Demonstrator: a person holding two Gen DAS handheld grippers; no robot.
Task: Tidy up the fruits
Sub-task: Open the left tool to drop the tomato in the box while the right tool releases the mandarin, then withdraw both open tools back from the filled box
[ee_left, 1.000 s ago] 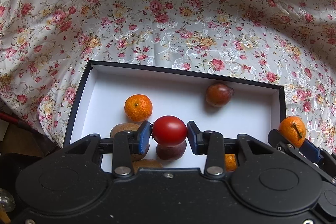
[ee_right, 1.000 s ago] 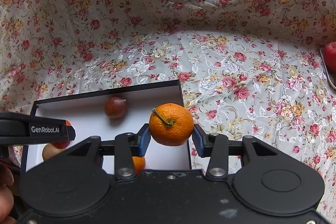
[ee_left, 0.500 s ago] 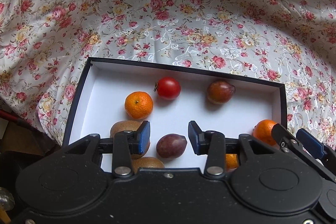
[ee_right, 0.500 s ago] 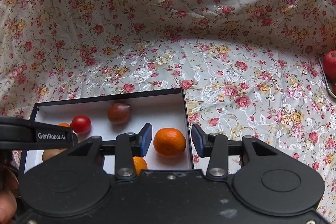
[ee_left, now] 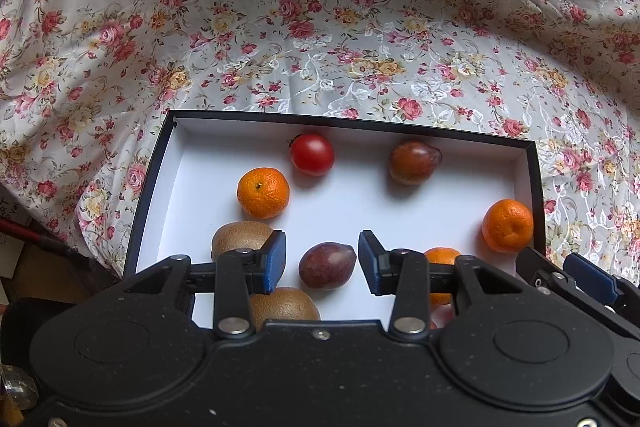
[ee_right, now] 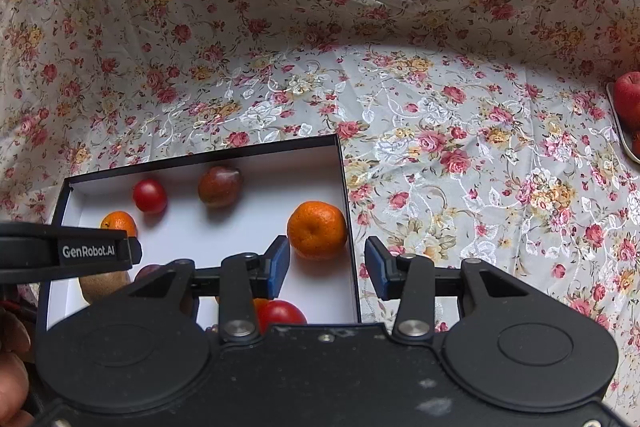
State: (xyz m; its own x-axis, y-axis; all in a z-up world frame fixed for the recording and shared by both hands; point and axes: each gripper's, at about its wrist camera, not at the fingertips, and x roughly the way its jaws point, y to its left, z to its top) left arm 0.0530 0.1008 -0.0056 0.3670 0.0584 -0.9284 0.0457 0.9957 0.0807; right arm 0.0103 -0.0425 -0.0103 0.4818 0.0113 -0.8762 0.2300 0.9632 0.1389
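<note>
Both grippers hung over a shallow box (ee_left: 535, 183) with a white floor and dark rim, set on a flowered cloth (ee_left: 320, 27). The left gripper (ee_left: 322, 261) had its blue pads parted with nothing pressed between them; a dark purple fruit (ee_left: 327, 265) lay on the box floor below the gap, clear of both pads. Beyond the jaws sat a red tomato (ee_left: 312, 154), a mandarin (ee_left: 263, 192) to its left and a brownish plum-like fruit (ee_left: 412, 162) to the right. Two kiwis (ee_left: 240, 239) lay by the left pad. The right gripper (ee_right: 327, 269) also stood open and empty, straddling the box's right wall, with an orange mandarin (ee_right: 317, 229) just ahead of its left pad, inside the box against that wall.
</note>
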